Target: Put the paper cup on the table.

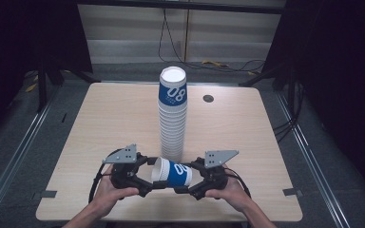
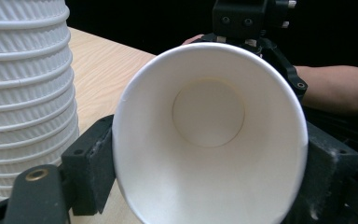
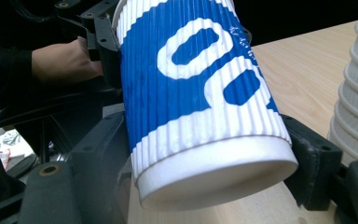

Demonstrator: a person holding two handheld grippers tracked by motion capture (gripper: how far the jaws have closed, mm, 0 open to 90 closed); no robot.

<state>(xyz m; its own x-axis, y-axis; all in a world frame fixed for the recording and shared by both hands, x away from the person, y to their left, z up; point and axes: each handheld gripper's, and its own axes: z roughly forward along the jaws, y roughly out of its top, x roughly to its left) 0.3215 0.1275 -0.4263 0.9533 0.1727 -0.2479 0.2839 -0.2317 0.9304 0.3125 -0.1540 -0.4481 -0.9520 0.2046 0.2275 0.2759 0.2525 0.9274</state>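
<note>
From the high view, your two hands sit at the near edge of the worktop (image 1: 123,118), just in front of the tall stack of cups (image 1: 173,118), and a single blue-and-white cup (image 1: 172,173) lies on its side between them, touching the foot of that stack or very close to it. Your left claw (image 1: 148,183) meets the cup's open rim end and your right claw (image 1: 184,183) meets its base end. In the left gripper view, your left claw (image 2: 205,177) has its jaws spread to either side of the cup's (image 2: 209,135) wide mouth and pressed against the rim, with the stack (image 2: 25,93) just to the left. In the right gripper view, your right claw (image 3: 205,172) is clamped on the cup (image 3: 196,102) near its base, a jaw tight against each side, with the stack (image 3: 356,93) at the right edge.
</note>
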